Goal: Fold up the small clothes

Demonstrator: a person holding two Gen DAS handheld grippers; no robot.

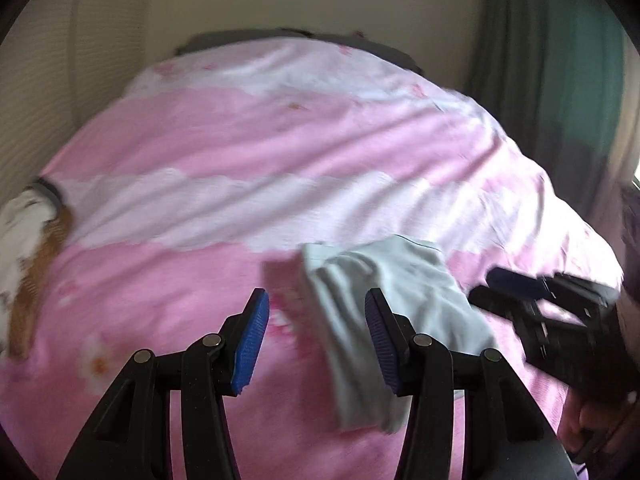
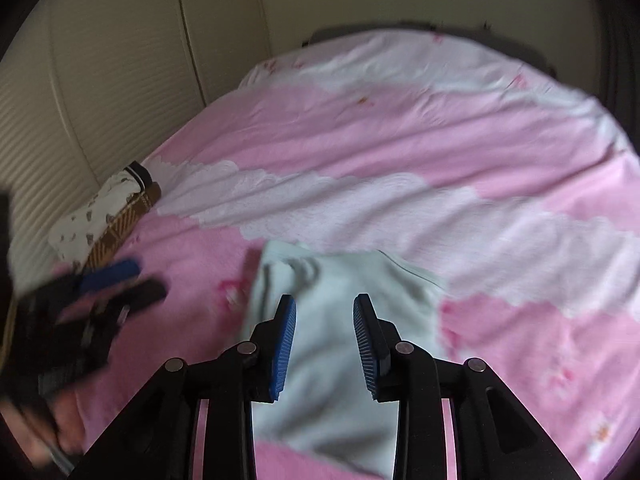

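A pale grey garment (image 2: 340,320) lies folded on the near part of the pink bed cover (image 2: 360,140), its near edge hidden behind the right hand-held gripper (image 2: 325,344), which is spread wide, empty. The left hand-held gripper (image 1: 316,344) is likewise wide, empty. A patterned white-and-brown garment (image 2: 104,212) sits far left, blurred.

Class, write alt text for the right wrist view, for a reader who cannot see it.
An open right gripper hovers over a pale green garment lying on a pink and white bedsheet. The left gripper, blurred, is at the left edge, near a white and brown patterned cloth by the wall.
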